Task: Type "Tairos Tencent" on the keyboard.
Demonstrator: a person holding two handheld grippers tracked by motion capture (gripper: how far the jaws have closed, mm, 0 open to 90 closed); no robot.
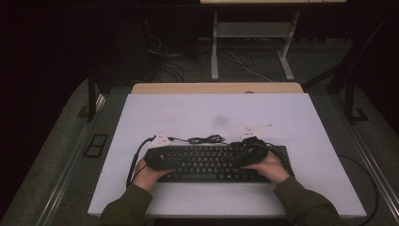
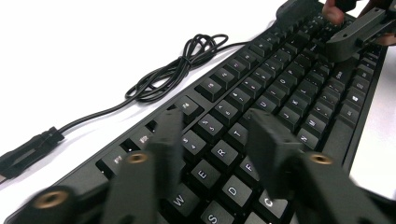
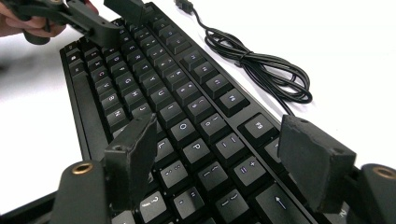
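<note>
Both grippers' jaws hang parted over the keyboard (image 1: 214, 162), left gripper (image 2: 219, 140) narrower, right gripper (image 3: 224, 158) wider, seemingly poised to press keys

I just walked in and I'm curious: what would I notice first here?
A black keyboard lies at the near edge of the white table, a hand-held gripper over each end, left and right. Behind it, its black cable lies bundled in loops.
</note>
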